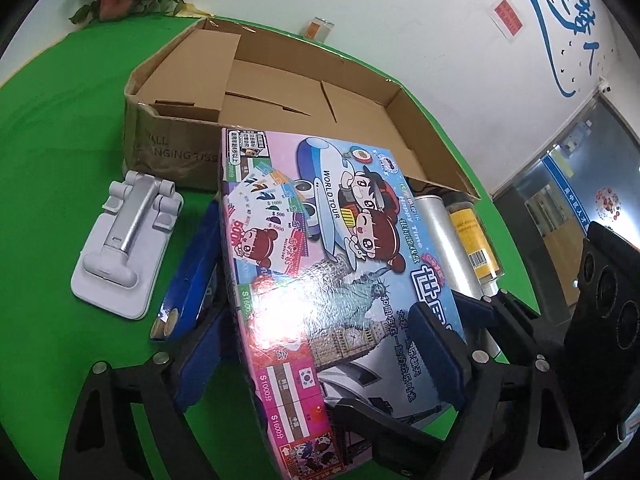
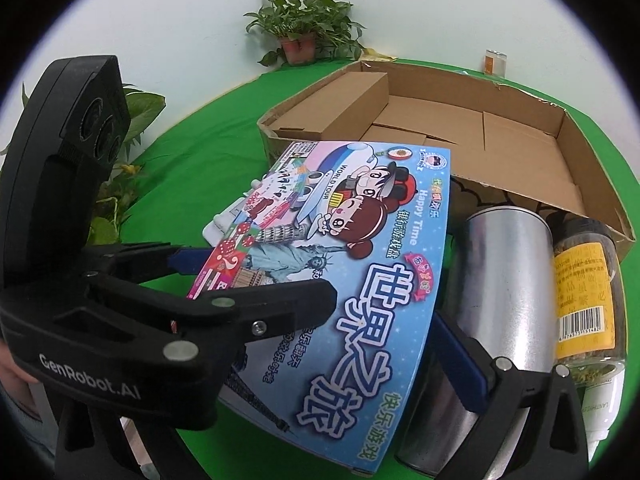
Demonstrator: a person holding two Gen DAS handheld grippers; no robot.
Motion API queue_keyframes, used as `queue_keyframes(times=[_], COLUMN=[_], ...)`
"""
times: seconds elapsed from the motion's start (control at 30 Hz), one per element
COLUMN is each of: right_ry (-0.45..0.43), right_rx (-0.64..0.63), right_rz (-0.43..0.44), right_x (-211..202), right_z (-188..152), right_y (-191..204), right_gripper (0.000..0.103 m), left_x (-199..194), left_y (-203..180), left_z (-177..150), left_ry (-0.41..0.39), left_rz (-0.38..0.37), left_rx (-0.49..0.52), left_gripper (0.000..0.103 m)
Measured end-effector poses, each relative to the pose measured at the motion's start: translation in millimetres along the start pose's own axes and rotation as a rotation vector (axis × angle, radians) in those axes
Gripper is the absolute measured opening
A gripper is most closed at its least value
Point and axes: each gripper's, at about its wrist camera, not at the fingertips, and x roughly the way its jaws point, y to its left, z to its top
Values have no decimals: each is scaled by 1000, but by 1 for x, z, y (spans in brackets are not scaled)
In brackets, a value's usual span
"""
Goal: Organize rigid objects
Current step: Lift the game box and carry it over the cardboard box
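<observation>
Board-game box sits tilted between the spread pads of the left gripper; contact uncertain. Right gripper flanks the same box, state unclear. Judged step: grasping. Next: firm closure, then transfer ahead into the cardboard tray.

The game box hides part of the silver cylinder, and the jar label's print is too small to read.

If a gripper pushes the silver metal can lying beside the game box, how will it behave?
The silver can lies on its side, so it would probably roll. Its smooth, shiny wall looks slippery for the pads. The jar lies right beside it and may stop it or be knocked.
</observation>
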Motion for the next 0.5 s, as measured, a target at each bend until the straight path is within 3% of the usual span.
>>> queue_keyframes(times=[0.13,0.5], right_ry=[-15,-134], right_rx=[-6,-11], right_rz=[-29,-99], right_x=[1,-17], right_z=[-2,-8], right_y=[3,16], right_gripper=[102,102], left_x=[-4,-37], left_y=[-2,-37], left_z=[-4,-22], left_ry=[-37,-237], left_rz=[10,105], left_rx=[3,135], left_gripper=[85,82])
